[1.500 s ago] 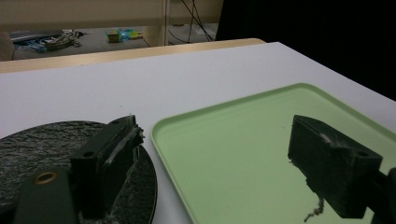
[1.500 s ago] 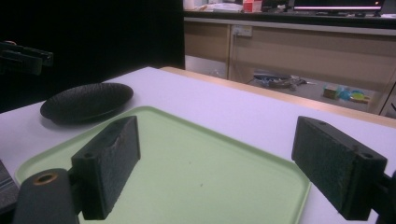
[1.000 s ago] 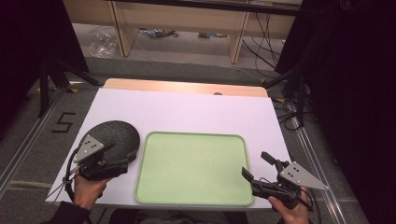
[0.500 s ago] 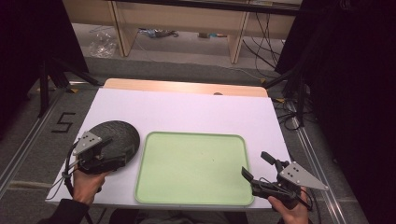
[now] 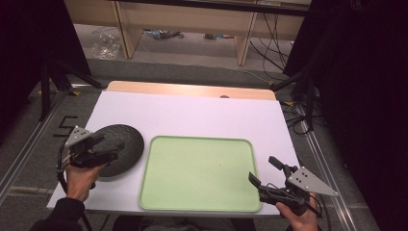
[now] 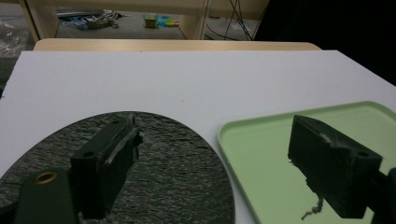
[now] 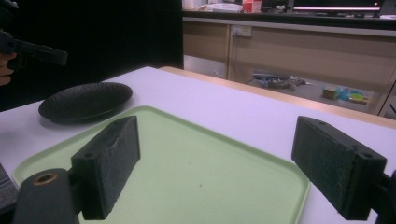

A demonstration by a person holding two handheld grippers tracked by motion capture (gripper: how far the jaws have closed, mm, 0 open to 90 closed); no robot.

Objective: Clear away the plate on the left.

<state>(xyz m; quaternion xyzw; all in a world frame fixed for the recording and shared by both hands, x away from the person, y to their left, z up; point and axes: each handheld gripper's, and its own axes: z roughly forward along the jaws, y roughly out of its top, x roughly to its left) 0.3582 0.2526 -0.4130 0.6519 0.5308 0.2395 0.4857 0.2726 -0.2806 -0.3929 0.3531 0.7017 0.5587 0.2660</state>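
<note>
A black, textured round plate (image 5: 122, 144) lies on the white table top, left of an empty light-green tray (image 5: 199, 173). My left gripper (image 5: 107, 148) hovers over the plate's left part, open and holding nothing. In the left gripper view its gripper (image 6: 217, 128) spans wide, with one jaw above the plate (image 6: 177, 177) and the other above the tray (image 6: 261, 154). My right gripper (image 5: 264, 171) is open at the tray's near right corner. In the right gripper view the gripper (image 7: 217, 126) frames the tray (image 7: 196, 172), with the plate (image 7: 86, 100) farther off.
The white sheet (image 5: 192, 115) covers a wooden table whose far edge (image 5: 192, 90) shows behind it. Beyond it are a wooden shelf unit (image 5: 187, 19) and cables on the floor. The other hand's gripper (image 7: 32, 46) appears at the upper left of the right gripper view.
My left gripper has drawn back to the left, from over the plate's middle toward its left edge. The plate now looks flatter on the table. The right gripper has stayed put.
</note>
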